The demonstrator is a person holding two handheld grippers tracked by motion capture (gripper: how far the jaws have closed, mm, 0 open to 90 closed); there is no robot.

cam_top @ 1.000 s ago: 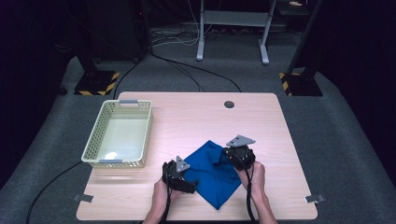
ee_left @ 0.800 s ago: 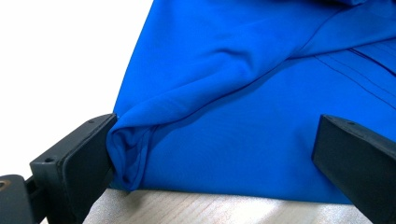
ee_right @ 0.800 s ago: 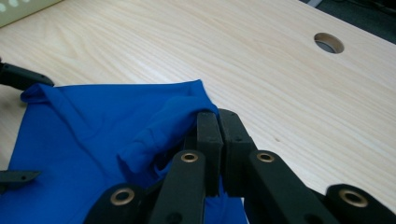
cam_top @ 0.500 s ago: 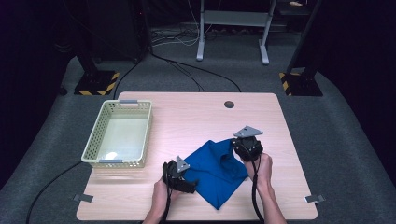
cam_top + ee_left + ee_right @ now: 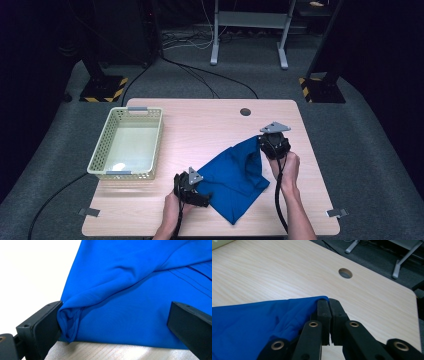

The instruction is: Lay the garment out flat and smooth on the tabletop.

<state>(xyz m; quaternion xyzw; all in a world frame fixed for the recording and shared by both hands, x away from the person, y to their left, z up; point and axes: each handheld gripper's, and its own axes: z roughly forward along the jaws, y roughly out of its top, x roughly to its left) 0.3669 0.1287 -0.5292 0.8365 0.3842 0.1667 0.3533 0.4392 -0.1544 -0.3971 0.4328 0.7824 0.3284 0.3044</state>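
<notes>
Lying on the near right part of the pale wooden table [image 5: 210, 125], the blue cloth [image 5: 235, 175] is thin, smooth and soft, with loose folds and a few stitched lines. Its far right corner is lifted off the wood into a point, and the rest spreads flat toward the near edge.

The right gripper [image 5: 272, 145] has its two black jaws pressed together on this lifted corner; in the right gripper view [image 5: 329, 315] the foam-like pads meet with the cloth's edge caught between them. The left gripper [image 5: 192, 187] rests low at the near left edge of the cloth. In the left gripper view [image 5: 112, 322] its jaws stand wide apart; a bunched fold touches the left jaw, and the right jaw is well clear, so nothing is clamped.

I count one cloth, two grippers, two hands, one basket and one round hole. The basket [image 5: 150, 137] is a cream plastic one, rectangular with a lattice wall, at the far left of the table, well apart from the cloth. The hole [image 5: 245, 111] is near the far edge.

The high view gives the whole layout; the right gripper view shows the wood grain and the hole [image 5: 345, 273] closely; the left gripper view shows the fine folds
</notes>
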